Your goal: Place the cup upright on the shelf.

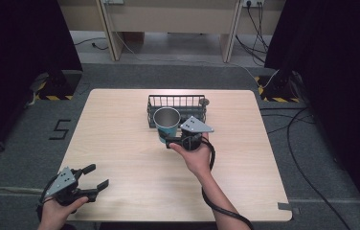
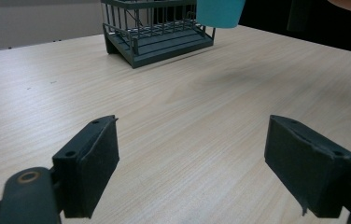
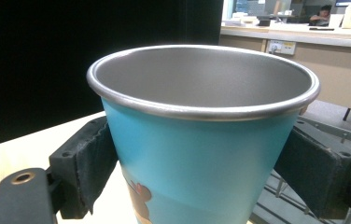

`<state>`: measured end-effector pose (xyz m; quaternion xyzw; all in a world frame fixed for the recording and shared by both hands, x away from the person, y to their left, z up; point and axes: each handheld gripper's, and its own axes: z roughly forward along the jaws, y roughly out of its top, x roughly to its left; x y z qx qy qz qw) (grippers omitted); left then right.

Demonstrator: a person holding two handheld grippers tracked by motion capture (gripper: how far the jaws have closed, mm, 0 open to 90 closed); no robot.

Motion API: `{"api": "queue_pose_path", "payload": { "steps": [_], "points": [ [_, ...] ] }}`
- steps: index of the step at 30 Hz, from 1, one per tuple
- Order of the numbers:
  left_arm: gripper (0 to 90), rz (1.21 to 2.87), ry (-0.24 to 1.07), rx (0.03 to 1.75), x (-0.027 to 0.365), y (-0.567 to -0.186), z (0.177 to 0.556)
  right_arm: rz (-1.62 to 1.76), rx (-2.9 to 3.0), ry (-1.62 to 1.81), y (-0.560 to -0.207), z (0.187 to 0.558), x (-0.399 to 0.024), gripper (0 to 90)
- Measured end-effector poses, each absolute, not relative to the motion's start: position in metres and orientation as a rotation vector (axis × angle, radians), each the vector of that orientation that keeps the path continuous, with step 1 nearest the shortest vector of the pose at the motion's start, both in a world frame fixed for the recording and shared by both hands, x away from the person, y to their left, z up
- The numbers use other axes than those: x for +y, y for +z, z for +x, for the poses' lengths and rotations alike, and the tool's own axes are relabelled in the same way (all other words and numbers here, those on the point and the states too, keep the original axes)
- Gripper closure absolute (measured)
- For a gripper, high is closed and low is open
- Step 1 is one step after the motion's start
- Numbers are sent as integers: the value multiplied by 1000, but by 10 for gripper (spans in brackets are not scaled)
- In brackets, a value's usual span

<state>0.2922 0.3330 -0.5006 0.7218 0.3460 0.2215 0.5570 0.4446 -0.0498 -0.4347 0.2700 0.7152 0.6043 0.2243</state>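
Observation:
A teal metal cup (image 1: 166,123) with a steel rim is held upright above the table, just in front of the dark wire basket (image 1: 176,101). My right gripper (image 1: 169,140) is shut on the cup; in the right gripper view both black pads press against the cup (image 3: 201,154) on its left and right sides. My left gripper (image 1: 96,178) hovers near the table's front left corner, open, with nothing between its jaws. In the left gripper view its gripper (image 2: 192,163) spans bare wood, with the basket (image 2: 157,32) and the cup's bottom (image 2: 220,13) far ahead.
The light wooden table (image 1: 120,143) stands on grey carpet. Black curtains flank both sides. Cables (image 1: 307,143) trail on the floor to the right. A small round object (image 1: 204,101) lies by the basket's right far corner.

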Motion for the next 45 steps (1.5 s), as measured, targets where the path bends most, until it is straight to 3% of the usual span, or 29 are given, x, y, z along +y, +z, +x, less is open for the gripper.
{"api": "queue_pose_path", "payload": {
  "steps": [45],
  "points": [
    [175,1693,519,824,333,-501,292,847,1863,1632,-417,477,-65,165]
  ]
}}
